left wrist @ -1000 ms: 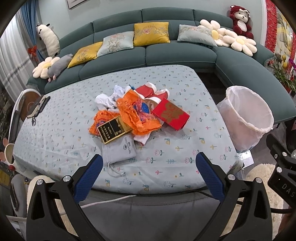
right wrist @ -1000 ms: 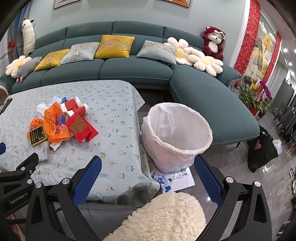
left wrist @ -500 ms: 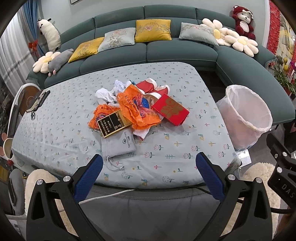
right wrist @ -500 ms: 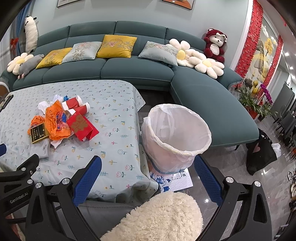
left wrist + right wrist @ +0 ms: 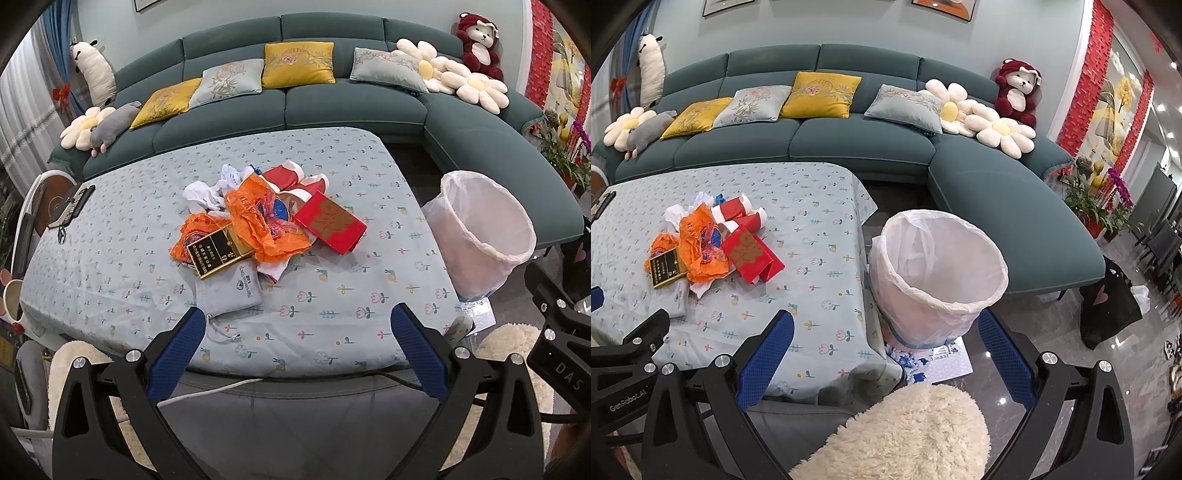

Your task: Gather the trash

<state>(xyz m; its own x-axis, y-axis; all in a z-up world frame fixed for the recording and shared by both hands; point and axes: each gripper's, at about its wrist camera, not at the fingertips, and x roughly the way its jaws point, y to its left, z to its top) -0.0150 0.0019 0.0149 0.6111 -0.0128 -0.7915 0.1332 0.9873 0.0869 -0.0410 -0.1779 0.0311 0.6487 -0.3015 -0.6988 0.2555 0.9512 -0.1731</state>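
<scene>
Both grippers have been drawn back and raised slightly. In the left wrist view the trash pile (image 5: 258,225) is seen farther off, with more of the table's near edge (image 5: 295,373) exposed. In the right wrist view the lined bin (image 5: 938,284) and sofa (image 5: 827,144) appear lower in frame.

Black tongs (image 5: 297,330), blue textured pads (image 5: 177,349), silver screws
</scene>
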